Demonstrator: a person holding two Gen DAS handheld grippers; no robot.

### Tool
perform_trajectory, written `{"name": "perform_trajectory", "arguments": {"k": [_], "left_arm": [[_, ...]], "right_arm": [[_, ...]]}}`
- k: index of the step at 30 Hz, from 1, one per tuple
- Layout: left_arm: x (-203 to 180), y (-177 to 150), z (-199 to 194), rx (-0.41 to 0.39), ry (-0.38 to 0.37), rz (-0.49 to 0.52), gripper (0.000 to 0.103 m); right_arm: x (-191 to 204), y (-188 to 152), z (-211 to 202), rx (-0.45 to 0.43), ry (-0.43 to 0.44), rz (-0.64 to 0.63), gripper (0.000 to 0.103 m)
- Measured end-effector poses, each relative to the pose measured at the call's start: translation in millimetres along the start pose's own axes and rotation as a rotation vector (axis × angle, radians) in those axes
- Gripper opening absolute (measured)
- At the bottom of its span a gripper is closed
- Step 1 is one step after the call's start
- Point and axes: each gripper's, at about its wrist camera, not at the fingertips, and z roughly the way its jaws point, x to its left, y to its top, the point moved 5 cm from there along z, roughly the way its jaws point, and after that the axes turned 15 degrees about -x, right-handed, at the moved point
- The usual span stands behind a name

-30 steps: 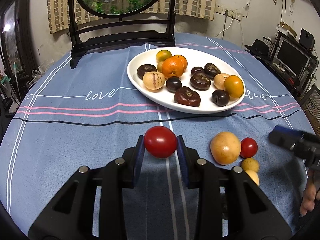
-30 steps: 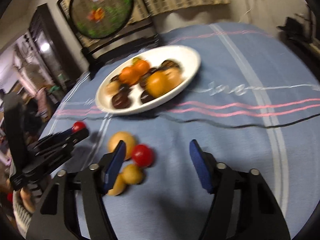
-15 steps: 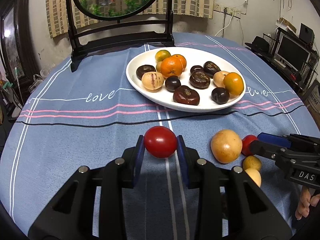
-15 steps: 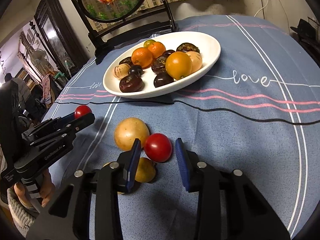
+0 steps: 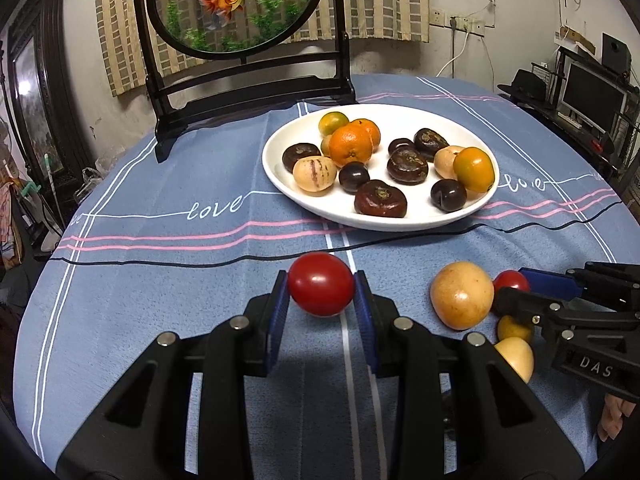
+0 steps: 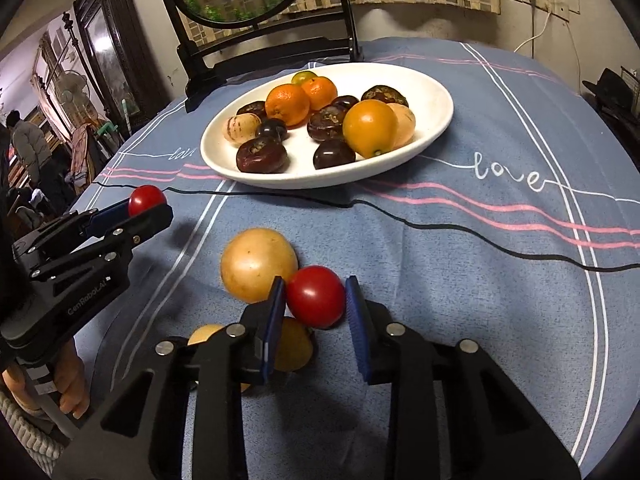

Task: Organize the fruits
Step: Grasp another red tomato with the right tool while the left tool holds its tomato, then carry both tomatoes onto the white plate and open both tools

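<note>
Resting on your blue tablecloth (image 5: 160,280), the white plate (image 5: 280,148) holds mixed fruit. Your left gripper (image 5: 321,304) clamps one red tomato (image 5: 321,283), long axis crosswise between the pads; your right gripper (image 6: 316,304) has just closed on another tomato (image 6: 315,296) beside the yellow fruit (image 6: 256,264).

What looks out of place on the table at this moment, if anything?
Nothing is spilled or damaged. Three pale fruits, one large and two small yellow ones, lie on the cloth short of the white plate. Each gripper, left and right, grips a red tomato.
</note>
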Motion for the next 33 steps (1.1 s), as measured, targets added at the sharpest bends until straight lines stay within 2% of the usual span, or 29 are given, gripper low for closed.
{"name": "perform_trajectory", "arguments": {"k": [9, 20, 24, 30, 31, 32, 33], "left_arm": [[-0.4, -0.5, 0.1, 0.004, -0.002, 0.003, 0.033], [-0.2, 3.7, -2.1, -0.01, -0.016, -0.014, 0.033], [0.0, 29.9, 14.0, -0.02, -0.03, -0.061, 0.033], [-11.0, 61.1, 56.1, -0.035, 0.005, -0.028, 0.033], [-12.3, 63.3, 65.4, -0.023, -0.004, -0.031, 0.037], [-11.9, 64.3, 70.6, -0.013, -0.011, -0.037, 0.048], [-9.0, 65.4, 72.6, -0.018, 0.003, -0.046, 0.067]], "right_arm": [[0.8, 0.3, -2.4, -0.017, -0.031, -0.022, 0.03], [-11.0, 9.2, -16.9, -0.069, -0.032, 0.042, 0.03], [-12.8, 40.7, -24.9, -0.16, -0.047, 0.06, 0.03], [-9.1, 89.9, 12.2, -0.207, -0.134, -0.051, 0.03], [-7.2, 92.8, 24.9, -0.182, -0.133, -0.094, 0.031], [-6.9, 93.9, 33.2, -0.164, -0.134, -0.126, 0.034], [-7.1, 95.3, 37.8, -0.158, -0.156, -0.15, 0.045]]}}
